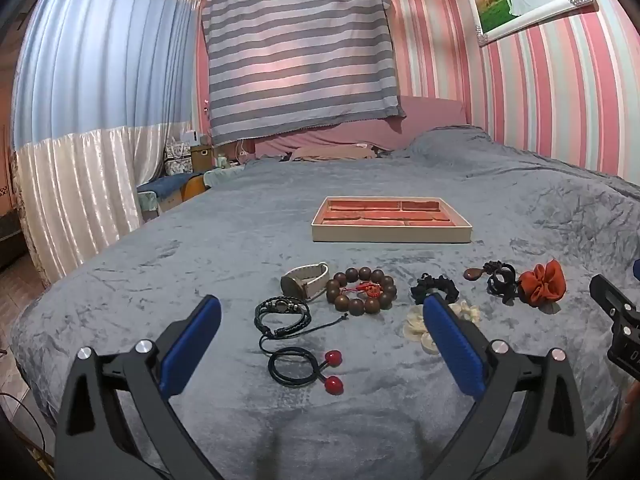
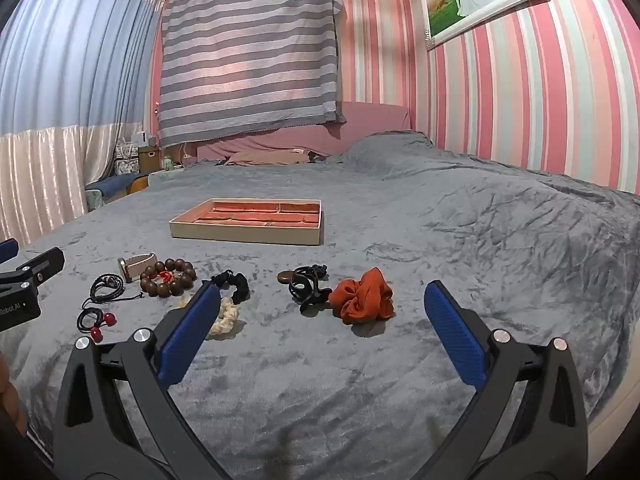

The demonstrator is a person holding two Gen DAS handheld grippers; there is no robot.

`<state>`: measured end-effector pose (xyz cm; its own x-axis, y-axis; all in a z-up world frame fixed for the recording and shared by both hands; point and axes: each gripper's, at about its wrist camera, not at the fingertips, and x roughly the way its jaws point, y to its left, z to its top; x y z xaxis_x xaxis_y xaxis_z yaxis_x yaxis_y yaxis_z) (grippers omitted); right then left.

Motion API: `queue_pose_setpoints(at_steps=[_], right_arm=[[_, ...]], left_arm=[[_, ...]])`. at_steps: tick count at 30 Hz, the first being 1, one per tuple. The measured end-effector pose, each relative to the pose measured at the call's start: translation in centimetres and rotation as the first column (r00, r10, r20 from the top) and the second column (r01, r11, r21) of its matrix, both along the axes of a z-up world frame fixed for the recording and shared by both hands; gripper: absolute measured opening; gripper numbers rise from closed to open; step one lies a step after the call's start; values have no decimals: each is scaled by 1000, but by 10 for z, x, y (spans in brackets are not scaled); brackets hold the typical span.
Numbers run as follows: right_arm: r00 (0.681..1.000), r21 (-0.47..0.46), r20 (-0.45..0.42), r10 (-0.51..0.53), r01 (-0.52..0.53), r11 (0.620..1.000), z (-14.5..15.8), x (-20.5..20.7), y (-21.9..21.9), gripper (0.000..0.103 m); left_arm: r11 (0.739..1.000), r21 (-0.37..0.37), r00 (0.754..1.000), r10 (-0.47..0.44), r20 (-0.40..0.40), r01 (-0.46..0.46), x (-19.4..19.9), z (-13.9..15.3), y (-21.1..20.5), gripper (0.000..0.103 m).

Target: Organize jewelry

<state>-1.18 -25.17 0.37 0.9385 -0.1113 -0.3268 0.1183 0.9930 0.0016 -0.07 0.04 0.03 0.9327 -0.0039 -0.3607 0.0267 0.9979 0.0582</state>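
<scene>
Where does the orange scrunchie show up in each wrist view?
Left wrist: orange scrunchie at far right, beyond the right blue finger.
Right wrist: orange scrunchie near centre, between the two blue fingers.
Shared landmark: the jewelry tray lying beyond it on the grey blanket.

In front of the 1 compartment tray (image 1: 391, 235) lie 3 scrunchies: black (image 1: 434, 285), cream (image 1: 416, 328), orange (image 1: 543, 282). Also 1 watch (image 1: 306, 282), 1 wooden bead bracelet (image 1: 361, 290), 1 black cord bracelet (image 1: 282, 312), 1 red-ball hair tie (image 1: 304, 366), 1 black hair claw (image 1: 502, 280).
</scene>
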Motion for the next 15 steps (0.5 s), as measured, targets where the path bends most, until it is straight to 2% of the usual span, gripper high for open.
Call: queue_pose_setpoints(at_steps=[15], right_arm=[[1000, -3, 11, -2, 2, 1000, 2, -1, 1, 99]], left_arm=[[1000, 8, 1000, -7, -5, 7, -1, 1, -2, 99]])
